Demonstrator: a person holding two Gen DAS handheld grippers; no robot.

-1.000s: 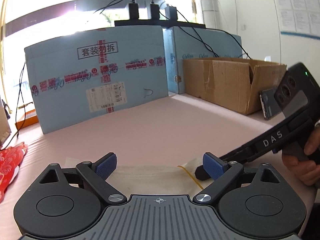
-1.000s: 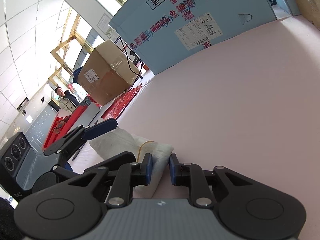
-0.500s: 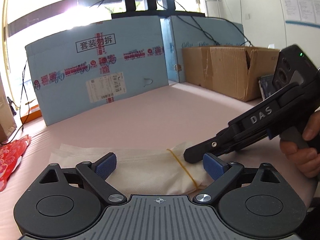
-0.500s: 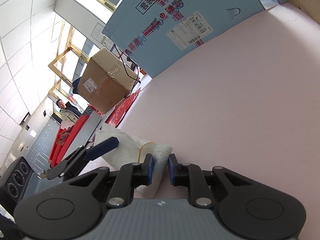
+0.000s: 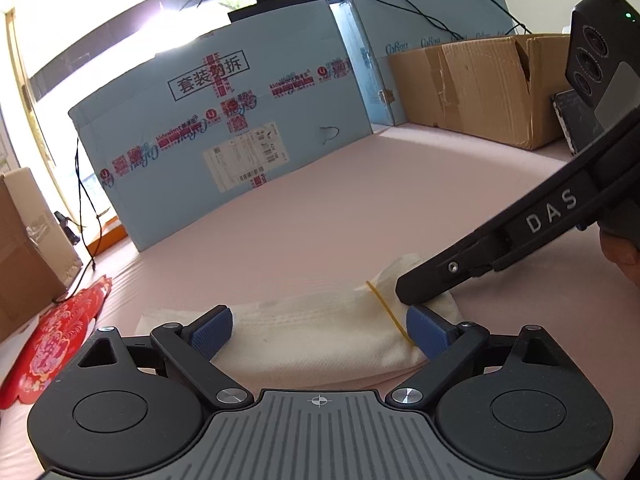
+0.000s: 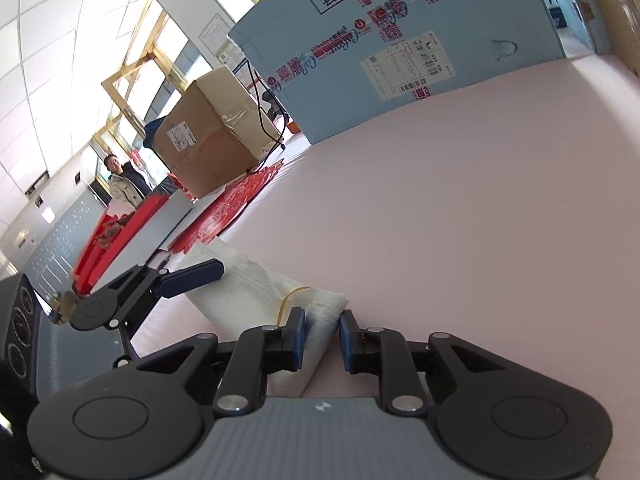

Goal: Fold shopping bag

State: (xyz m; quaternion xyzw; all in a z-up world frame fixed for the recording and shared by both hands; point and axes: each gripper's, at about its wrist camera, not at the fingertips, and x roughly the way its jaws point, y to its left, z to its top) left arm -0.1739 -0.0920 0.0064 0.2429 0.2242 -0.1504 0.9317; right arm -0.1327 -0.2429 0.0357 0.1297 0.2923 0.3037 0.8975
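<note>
The shopping bag (image 5: pixel 320 332) is a white roll bound by a yellow rubber band (image 5: pixel 386 310), lying across the pink table (image 5: pixel 340 216). My left gripper (image 5: pixel 319 330) is open wide, one blue pad near each end of the roll without touching it. My right gripper (image 6: pixel 322 338) comes in from the right, shut on the bag's banded end (image 6: pixel 320 320); white cloth fills most of the narrow gap between its pads. In the right wrist view the left gripper's finger (image 6: pixel 192 276) hovers over the bag's far end. A hand (image 5: pixel 624 256) holds the right gripper's handle.
A large blue carton (image 5: pixel 224 128) stands across the back, with an open brown cardboard box (image 5: pixel 472 88) at the back right. Another brown box (image 5: pixel 24 248) and a red paper item (image 5: pixel 60 340) lie at the left. A person (image 6: pixel 124 184) stands far off.
The left gripper has drawn back and up, still open, so much more of the rolled bag shows between its fingers. The right gripper has stayed on the bag's banded end.
</note>
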